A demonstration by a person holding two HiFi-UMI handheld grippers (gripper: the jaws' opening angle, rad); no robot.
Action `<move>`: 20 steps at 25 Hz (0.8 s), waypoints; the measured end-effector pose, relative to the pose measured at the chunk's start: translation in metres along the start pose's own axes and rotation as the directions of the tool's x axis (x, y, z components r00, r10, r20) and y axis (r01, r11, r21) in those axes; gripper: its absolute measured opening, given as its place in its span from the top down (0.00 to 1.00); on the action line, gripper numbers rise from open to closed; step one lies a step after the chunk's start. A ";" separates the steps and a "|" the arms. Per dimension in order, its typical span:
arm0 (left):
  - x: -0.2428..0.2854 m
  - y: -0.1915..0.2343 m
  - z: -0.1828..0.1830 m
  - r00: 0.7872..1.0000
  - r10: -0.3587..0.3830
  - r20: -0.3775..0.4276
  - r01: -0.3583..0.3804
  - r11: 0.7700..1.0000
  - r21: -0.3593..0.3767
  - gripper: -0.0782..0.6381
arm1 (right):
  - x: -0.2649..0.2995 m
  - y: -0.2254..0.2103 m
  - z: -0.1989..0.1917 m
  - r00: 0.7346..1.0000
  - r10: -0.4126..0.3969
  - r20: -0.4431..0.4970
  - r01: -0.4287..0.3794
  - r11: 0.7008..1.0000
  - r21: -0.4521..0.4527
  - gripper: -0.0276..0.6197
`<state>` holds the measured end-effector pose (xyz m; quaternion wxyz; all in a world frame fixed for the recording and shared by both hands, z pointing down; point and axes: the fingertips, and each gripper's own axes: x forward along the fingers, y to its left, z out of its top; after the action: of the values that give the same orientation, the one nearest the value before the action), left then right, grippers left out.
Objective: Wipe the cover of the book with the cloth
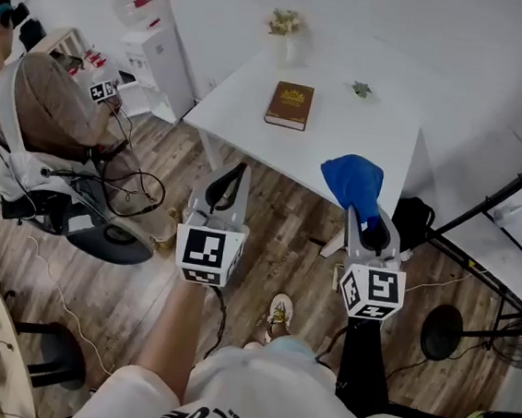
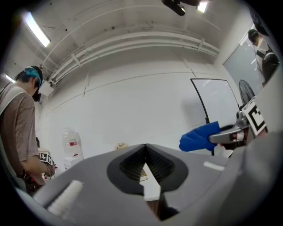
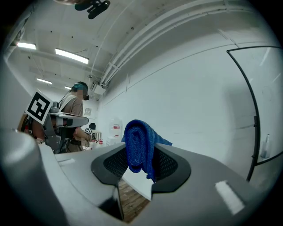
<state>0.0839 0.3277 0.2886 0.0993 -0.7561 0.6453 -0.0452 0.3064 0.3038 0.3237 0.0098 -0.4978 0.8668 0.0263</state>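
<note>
A brown book [image 1: 290, 104] lies closed on the white table [image 1: 342, 147], well ahead of both grippers. My right gripper [image 1: 369, 222] is held in the air before the table's near edge, shut on a bunched blue cloth [image 1: 355, 181] that sticks out past its tips. The right gripper view shows the cloth [image 3: 139, 148] clamped between the jaws of the right gripper [image 3: 141, 155]. My left gripper [image 1: 227, 186] hovers over the wooden floor, left of the right one; its jaws meet with nothing between them. In the left gripper view a sliver of the book [image 2: 143, 174] shows past the left gripper [image 2: 145, 152].
On the table's far side stand a vase of flowers [image 1: 285, 32] and a small green item [image 1: 361, 90]. A person [image 1: 40, 106] sits on an office chair at the left, with cables [image 1: 133, 190] on the floor. Black stand poles [image 1: 493, 205] rise at the right.
</note>
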 end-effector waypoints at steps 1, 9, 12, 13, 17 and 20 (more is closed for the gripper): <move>0.013 0.004 0.001 1.000 0.006 -0.001 -0.006 1.000 0.002 0.81 | 0.014 -0.007 0.002 1.000 0.004 0.003 -0.004 1.000 0.001 0.75; 0.090 0.033 -0.001 0.997 0.078 -0.012 -0.077 0.997 0.024 0.81 | 0.113 -0.038 0.006 0.995 0.094 0.030 -0.095 0.995 0.031 0.75; 0.109 0.036 -0.002 0.996 0.088 -0.014 -0.088 0.996 0.028 0.81 | 0.135 -0.046 0.008 0.993 0.111 0.041 -0.112 0.993 0.035 0.75; 0.114 0.036 -0.003 0.996 0.089 -0.017 -0.088 0.996 0.032 0.81 | 0.140 -0.048 0.009 0.992 0.115 0.047 -0.117 0.993 0.035 0.75; 0.131 0.043 -0.007 0.995 0.093 -0.029 -0.091 0.995 0.050 0.81 | 0.159 -0.052 0.013 0.988 0.129 0.090 -0.129 0.992 0.000 0.75; 0.144 0.051 -0.010 0.995 0.099 -0.027 -0.097 0.994 0.047 0.81 | 0.174 -0.055 0.013 0.985 0.130 0.110 -0.129 0.992 -0.013 0.75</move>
<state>0.0559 0.1775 0.2788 0.1093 -0.7202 0.6819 -0.0659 0.2663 0.1270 0.3009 0.0545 -0.4382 0.8954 0.0567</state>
